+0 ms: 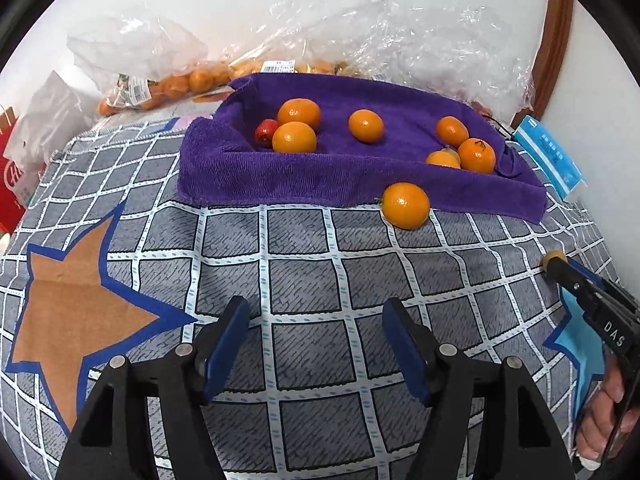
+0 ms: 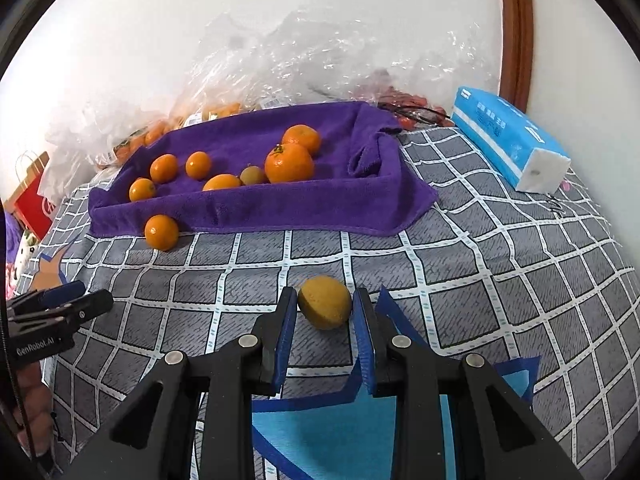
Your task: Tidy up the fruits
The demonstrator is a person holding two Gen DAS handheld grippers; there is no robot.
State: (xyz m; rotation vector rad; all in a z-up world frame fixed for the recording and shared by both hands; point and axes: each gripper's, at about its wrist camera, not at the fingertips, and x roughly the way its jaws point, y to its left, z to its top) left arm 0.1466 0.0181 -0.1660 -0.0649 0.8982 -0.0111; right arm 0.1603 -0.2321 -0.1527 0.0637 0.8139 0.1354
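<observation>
On a bed with a checked cover, several oranges lie on the purple towel. One orange sits just outside it. The right gripper clamps a yellowish fruit; the left gripper has empty, parted jaws.

Towel spread on bed, edges raised; several oranges in it. One orange on bed just before towel's front edge. Lemon nearer, between right hand-held gripper pads. Tissue pack right of towel. Fruit bags behind towel, against wall.
</observation>
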